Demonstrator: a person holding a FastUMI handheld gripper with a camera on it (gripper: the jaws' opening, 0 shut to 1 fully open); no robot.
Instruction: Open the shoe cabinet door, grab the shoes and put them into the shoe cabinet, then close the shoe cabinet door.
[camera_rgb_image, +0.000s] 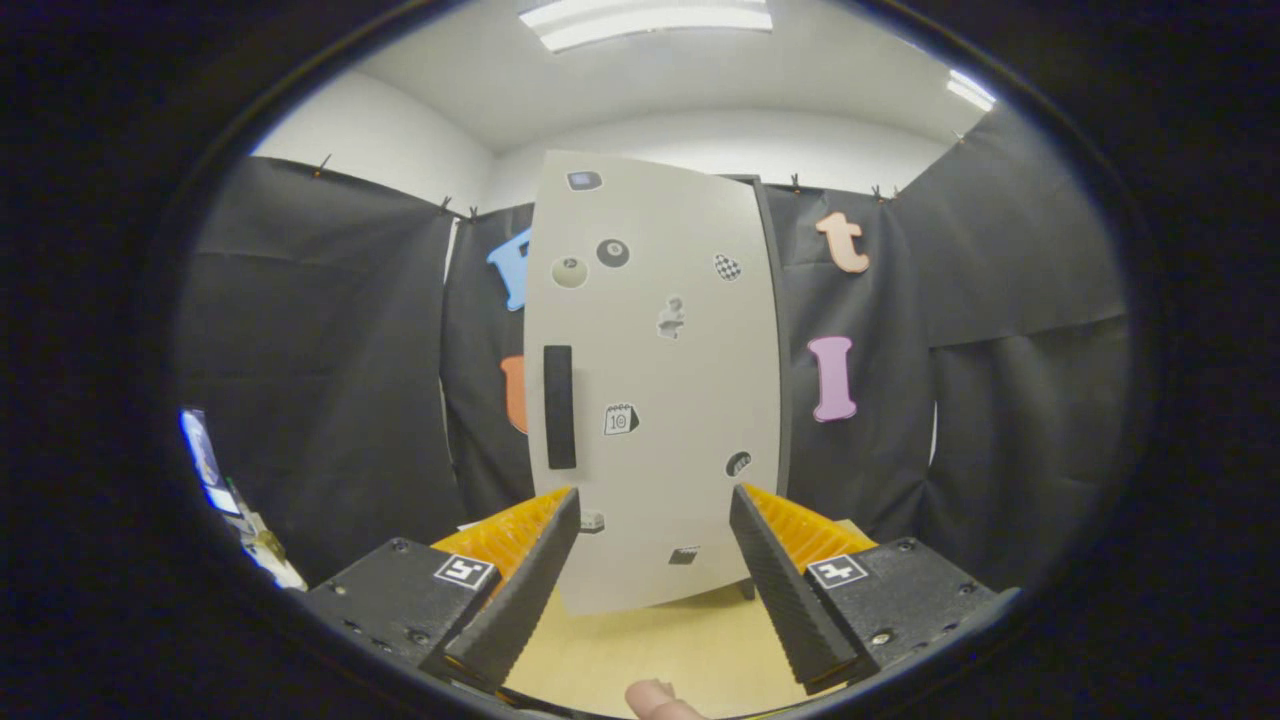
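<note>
Tongs: my gripper (655, 570) stands wide open with nothing between its fingers, held level above the wooden table (660, 650).
Door: the shoe cabinet door (655, 380) stands upright straight ahead of me, beyond the fingertips; it looks shut, or very nearly, though I cannot tell for certain.
Handle: the dark handle (559, 407) is a tall narrow bar near the door's left edge, its long axis vertical; it sits above and just beyond my left finger (520, 590), well off the midline between the fingers.
Shoes: I see none from here, so shoes shut inside would fit this door as well as shoes yet to fetch.
Thumb: a fingertip (655, 700) shows just below the fingers.
</note>
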